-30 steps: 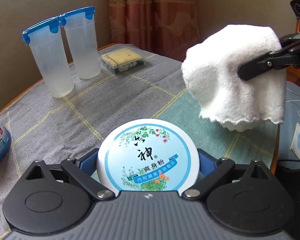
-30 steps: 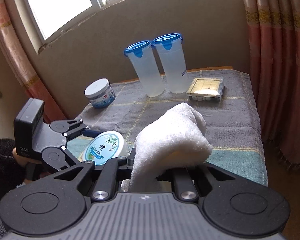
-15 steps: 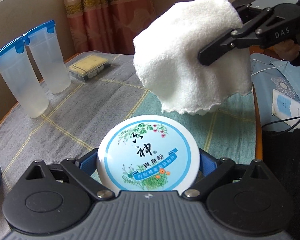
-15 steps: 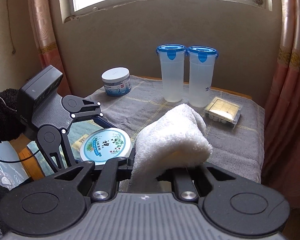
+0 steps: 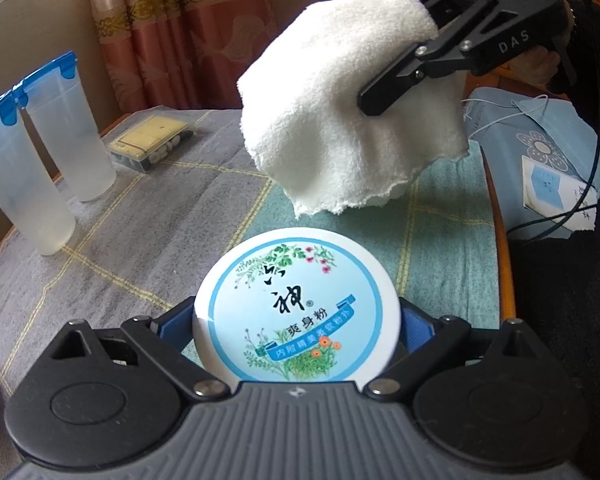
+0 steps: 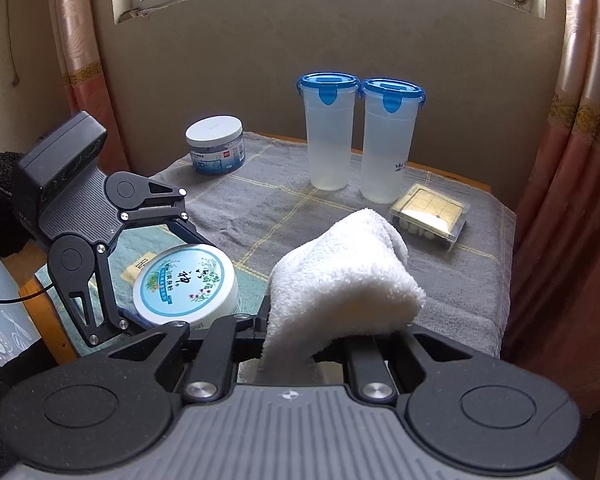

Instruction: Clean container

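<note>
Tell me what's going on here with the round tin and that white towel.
A person is holding a gripper in each hand, set up to wipe a container. The left gripper is clamped on a round white tin with a blue floral label, lid on. The right gripper is shut on a folded white towel, held in the air just beyond the tin, not touching it. Two tall blue-lidded tumblers stand untouched further back.
</note>
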`<move>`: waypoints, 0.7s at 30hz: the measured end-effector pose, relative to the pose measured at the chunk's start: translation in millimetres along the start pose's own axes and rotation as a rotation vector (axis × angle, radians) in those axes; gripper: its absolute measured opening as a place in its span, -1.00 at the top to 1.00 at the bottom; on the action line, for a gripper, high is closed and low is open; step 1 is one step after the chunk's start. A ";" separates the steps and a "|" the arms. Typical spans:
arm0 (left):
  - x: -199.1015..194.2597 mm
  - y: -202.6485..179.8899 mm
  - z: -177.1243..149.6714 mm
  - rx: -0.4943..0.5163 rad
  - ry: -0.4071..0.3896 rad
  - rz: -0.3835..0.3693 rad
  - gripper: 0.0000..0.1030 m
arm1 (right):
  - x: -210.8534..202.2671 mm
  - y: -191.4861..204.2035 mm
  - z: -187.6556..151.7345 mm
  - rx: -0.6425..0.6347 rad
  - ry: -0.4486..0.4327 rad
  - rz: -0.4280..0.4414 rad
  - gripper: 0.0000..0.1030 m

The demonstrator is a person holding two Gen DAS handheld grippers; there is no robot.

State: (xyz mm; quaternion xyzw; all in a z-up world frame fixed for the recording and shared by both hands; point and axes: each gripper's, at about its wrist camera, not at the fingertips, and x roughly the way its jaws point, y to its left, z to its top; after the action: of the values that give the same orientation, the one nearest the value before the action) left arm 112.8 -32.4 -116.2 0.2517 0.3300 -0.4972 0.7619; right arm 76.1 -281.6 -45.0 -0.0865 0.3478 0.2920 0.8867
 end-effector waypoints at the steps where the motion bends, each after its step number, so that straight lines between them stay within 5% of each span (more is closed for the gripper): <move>1: 1.3 1.2 1.2 0.021 0.004 -0.020 -0.90 | -0.6 0.5 0.6 -0.005 0.000 0.007 0.66; 8: 0.7 3.9 1.9 -0.008 -0.024 -0.051 -0.89 | -2.0 -1.1 2.2 0.018 -0.018 0.000 0.66; 17: -14.0 1.4 -5.8 -0.223 -0.125 0.027 -0.90 | -1.4 -0.9 1.8 0.085 -0.068 -0.045 0.66; 21: -25.1 8.1 -5.6 -0.394 -0.196 0.079 -0.90 | -1.2 -1.5 2.3 0.107 -0.079 -0.050 0.65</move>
State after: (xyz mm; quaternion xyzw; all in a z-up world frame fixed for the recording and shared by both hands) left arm 111.6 -10.5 -100.5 0.0609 0.3350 -0.4150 0.8437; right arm 77.5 -282.5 -42.6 -0.0360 0.3252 0.2539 0.9102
